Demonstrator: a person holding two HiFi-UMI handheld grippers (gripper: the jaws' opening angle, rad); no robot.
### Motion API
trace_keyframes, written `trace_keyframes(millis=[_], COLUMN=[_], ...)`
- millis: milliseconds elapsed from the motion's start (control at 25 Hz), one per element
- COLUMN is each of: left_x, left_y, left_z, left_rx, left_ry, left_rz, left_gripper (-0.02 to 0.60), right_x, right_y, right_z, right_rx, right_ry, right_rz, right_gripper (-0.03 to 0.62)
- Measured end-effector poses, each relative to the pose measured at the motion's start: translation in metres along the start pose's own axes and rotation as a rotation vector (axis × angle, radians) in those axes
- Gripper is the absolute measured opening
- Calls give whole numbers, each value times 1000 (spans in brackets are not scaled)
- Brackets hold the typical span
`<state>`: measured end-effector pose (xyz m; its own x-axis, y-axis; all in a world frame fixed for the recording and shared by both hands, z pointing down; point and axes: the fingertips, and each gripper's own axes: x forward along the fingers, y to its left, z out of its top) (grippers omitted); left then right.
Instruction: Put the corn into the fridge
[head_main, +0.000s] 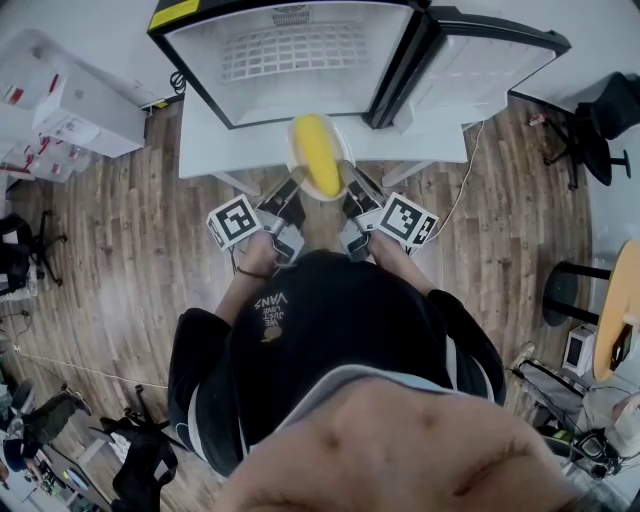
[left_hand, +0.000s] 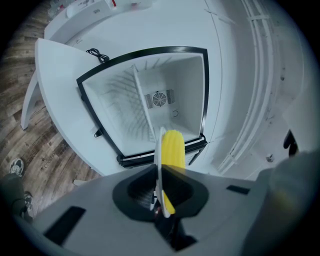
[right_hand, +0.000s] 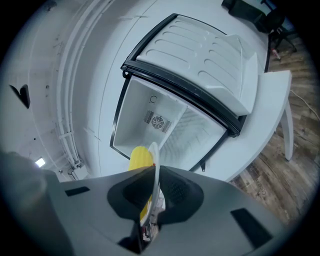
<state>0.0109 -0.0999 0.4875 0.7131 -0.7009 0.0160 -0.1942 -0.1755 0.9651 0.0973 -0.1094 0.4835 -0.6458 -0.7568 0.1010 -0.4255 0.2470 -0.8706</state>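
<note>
— Before the open fridge (head_main: 215, 85), head view: what holds the corn (head_main: 315, 155)?

— Entry 1. The cob lies on a white plate (head_main: 293, 165). Left gripper (head_main: 288, 195) takes the plate's left rim, right gripper (head_main: 355, 192) the right rim. Each gripper's marker cube faces the camera, left cube (head_main: 235, 220) and right cube (head_main: 408, 220).

— Jaw state, left?

— Left gripper view: the jaws are closed on the plate's edge (left_hand: 161, 165), which runs as a thin white line straight between them. Left gripper (left_hand: 160, 200) carries nothing else. The corn (left_hand: 174, 147) shows yellow just beyond that edge.

— Right?

— Right gripper view: same reading. Right gripper (right_hand: 152, 215) pinches the plate rim (right_hand: 156, 170), with the corn (right_hand: 141, 157) on the far side of the rim.

— Position of the corn against the fridge?

— Outside it. Plate and cob hang in front of the opening, over the near edge of the white table (head_main: 210, 140) that the fridge stands on. Both gripper views look past the cob into the cavity.

— Fridge condition?

— Fridge door (head_main: 480, 70) is swung wide at the right. A wire shelf (head_main: 290, 50) crosses the interior, and a round fan vent (left_hand: 160, 98) sits on the back wall.

— Surroundings?

— Wood-plank floor (head_main: 120, 260) runs under the table.
</note>
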Motion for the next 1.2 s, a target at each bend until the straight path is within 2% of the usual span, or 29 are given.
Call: trace_keyframes(millis=[240,520,800,920,1200], left_x=[7,20,25,27,28], left_y=[9,5,14,12,25], left_z=[26,51,77,88,111], left_rx=[10,-10,5,-5,3], left_ry=[21,39,60,67,98], left_rz=[33,-21,-6,-35,-6], left_gripper=[34,34,34,34,34], right_x=[24,48,73,84,106], right_y=[2,3,6,7,7], right_z=[10,18,24,24,23], right_rx=[2,4,0,0,12], right_ry=[-19,-40,-62,-72,-97], right_rz=[-14,-28,-37,-41,-58], right_gripper=[28,28,28,28,28])
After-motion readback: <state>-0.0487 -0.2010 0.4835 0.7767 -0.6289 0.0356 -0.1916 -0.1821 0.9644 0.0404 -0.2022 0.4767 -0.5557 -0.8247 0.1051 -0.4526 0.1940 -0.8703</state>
